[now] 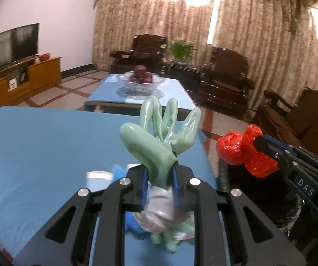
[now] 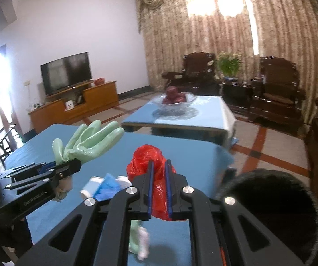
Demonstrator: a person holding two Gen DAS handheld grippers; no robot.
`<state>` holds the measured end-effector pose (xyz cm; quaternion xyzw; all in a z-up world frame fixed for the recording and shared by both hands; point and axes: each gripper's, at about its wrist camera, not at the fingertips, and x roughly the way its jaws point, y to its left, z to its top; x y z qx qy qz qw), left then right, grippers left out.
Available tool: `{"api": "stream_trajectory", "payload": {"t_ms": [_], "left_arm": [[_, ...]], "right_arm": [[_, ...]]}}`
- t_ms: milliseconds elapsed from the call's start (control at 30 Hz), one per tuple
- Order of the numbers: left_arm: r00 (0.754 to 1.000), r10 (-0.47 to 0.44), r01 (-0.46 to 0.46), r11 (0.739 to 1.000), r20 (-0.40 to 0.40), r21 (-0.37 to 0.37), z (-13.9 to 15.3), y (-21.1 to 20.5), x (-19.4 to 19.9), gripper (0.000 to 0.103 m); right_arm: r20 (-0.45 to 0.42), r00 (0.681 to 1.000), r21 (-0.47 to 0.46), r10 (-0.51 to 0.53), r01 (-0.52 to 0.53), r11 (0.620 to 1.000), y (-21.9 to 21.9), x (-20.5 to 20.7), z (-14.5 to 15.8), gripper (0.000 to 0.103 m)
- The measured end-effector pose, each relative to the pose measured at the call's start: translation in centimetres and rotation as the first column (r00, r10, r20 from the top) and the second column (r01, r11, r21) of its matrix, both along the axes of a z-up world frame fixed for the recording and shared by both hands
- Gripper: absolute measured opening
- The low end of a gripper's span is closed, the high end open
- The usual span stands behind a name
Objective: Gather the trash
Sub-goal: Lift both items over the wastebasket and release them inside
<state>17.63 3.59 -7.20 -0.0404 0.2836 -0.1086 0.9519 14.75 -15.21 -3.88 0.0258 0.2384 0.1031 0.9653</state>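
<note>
Green glove (image 1: pixel 159 137) clamped in left claw (image 1: pixel 160 173), red bag (image 2: pixel 156 173) — pinched in right claw (image 2: pixel 159 177).

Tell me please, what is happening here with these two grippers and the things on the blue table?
A person is collecting trash with two handheld grippers. The left gripper is shut on a green glove, held up above the blue table. The right gripper is shut on a red bag, close to a black bin at the table's right edge. Blue and white scraps lie on the table.
</note>
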Motion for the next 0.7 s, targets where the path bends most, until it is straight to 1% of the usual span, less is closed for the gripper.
{"api": "stream_trajectory", "payload": {"t_ms": [67, 167, 333, 533, 700], "left_arm": [[0.999, -0.033, 0.033, 0.999, 0.002, -0.005, -0.1, -1.9, 0.4, 0.017], [0.996, -0.087, 0.087, 0.996, 0.0, -0.014, -0.3, -5.0, 1.1, 0.017], [0.986, -0.167, 0.167, 0.986, 0.001, -0.027, -0.9, -9.4, 1.8, 0.017], [0.966, -0.258, 0.258, 0.965, -0.015, -0.039, -1.9, -15.4, 3.3, 0.017], [0.948, -0.316, 0.314, 0.948, -0.039, -0.043, -3.4, -19.1, 4.1, 0.017]], "right_arm": [[0.002, 1.0, -0.007, -0.03, 0.03, 1.0, -1.4, -0.4, 0.2, 0.01], [-0.002, 0.996, -0.01, -0.094, 0.094, 0.996, -4.8, -1.1, 0.3, 0.01], [-0.012, 0.983, -0.015, -0.185, 0.185, 0.983, -9.3, -2.1, -0.3, 0.01], [-0.035, 0.962, -0.016, -0.272, 0.272, 0.962, -14.1, -2.2, -1.5, 0.01], [-0.061, 0.943, -0.022, -0.326, 0.325, 0.945, -17.5, -2.2, -3.0, 0.01]]}}
